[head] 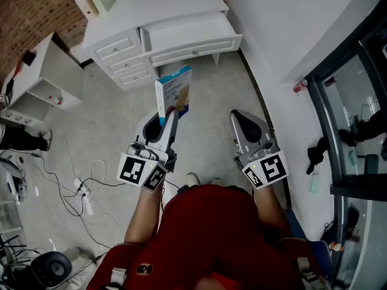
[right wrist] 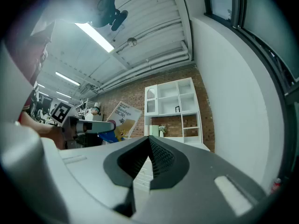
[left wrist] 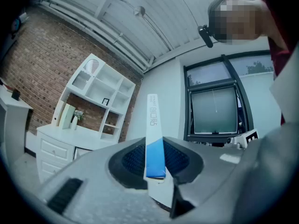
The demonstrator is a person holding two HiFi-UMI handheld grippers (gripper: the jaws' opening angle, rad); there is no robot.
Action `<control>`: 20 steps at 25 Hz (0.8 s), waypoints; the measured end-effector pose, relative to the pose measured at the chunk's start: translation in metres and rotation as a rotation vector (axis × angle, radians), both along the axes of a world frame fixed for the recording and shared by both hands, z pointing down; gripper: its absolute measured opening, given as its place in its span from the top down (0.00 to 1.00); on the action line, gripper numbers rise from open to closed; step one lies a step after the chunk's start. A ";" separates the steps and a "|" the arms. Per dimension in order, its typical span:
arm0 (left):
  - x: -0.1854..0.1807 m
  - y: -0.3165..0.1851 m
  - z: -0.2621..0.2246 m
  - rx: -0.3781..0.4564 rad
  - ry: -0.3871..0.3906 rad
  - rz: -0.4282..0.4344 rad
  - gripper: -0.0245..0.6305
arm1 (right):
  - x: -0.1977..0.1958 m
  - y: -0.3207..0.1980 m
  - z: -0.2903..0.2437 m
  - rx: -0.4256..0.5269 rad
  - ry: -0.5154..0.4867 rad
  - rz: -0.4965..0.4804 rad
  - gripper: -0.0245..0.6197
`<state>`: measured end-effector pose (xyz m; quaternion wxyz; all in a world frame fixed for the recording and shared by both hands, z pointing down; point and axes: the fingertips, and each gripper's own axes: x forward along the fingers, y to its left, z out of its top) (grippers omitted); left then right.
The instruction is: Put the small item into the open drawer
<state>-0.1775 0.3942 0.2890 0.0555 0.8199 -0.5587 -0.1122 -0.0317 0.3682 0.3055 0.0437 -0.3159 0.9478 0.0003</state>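
Small box (head: pixel 175 94), a thin card carton, looks light and fairly stiff yet easy to crush, so its lower edge seems the sensible place to hold it. It stands upright in the air, well short of the open drawer (head: pixel 195 48). The left tongs (head: pixel 164 124) pinch that lower edge, only narrowly parted. The right tongs (head: pixel 244 123) are pressed together, empty

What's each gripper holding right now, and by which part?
The left gripper clamps the bandage box by its lower end; the rest sticks out past the jaws. The right gripper is shut, empty.
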 end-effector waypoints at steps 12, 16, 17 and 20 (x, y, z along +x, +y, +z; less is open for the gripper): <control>-0.022 -0.009 0.008 -0.002 0.016 0.027 0.84 | -0.017 -0.008 0.011 -0.028 -0.001 0.040 0.94; -0.037 -0.010 0.013 0.002 0.031 0.038 0.84 | -0.029 -0.005 0.017 -0.036 0.019 0.054 0.94; -0.040 -0.012 0.015 0.002 0.037 0.041 0.84 | -0.032 -0.005 0.019 -0.038 0.026 0.057 0.94; -0.048 -0.020 0.024 -0.007 0.057 0.050 0.84 | -0.037 -0.008 0.029 -0.053 0.052 0.071 0.94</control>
